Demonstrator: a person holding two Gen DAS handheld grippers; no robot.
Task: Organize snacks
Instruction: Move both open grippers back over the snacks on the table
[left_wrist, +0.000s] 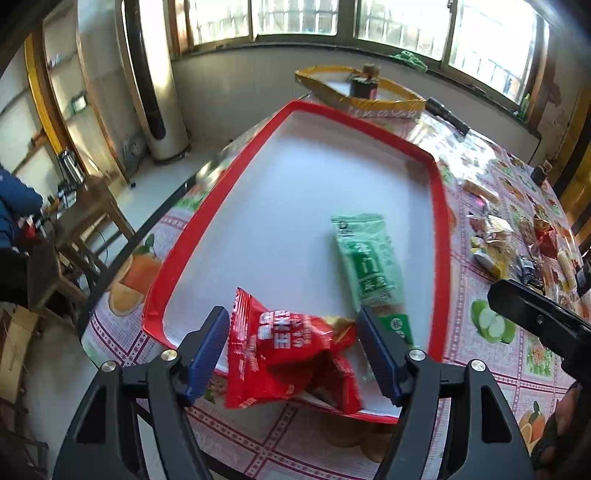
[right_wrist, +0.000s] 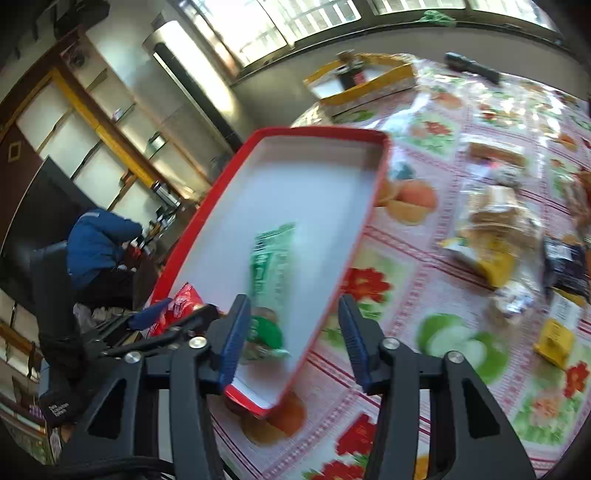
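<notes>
Now the left gripper (left_wrist: 293, 354) stands spread around the red snack packet (left_wrist: 288, 362), pads off it; the packet slumps over the red tray's (left_wrist: 441, 206) near rim. Best to draw straight back so neither pad drags it off the edge. The right gripper (right_wrist: 291, 339) is also spread, over the tray's near corner, nothing pinched. The green snack packet (left_wrist: 369, 266) lies flat inside the tray, long axis running from the near rim toward the windows, its printed header at the far end.
</notes>
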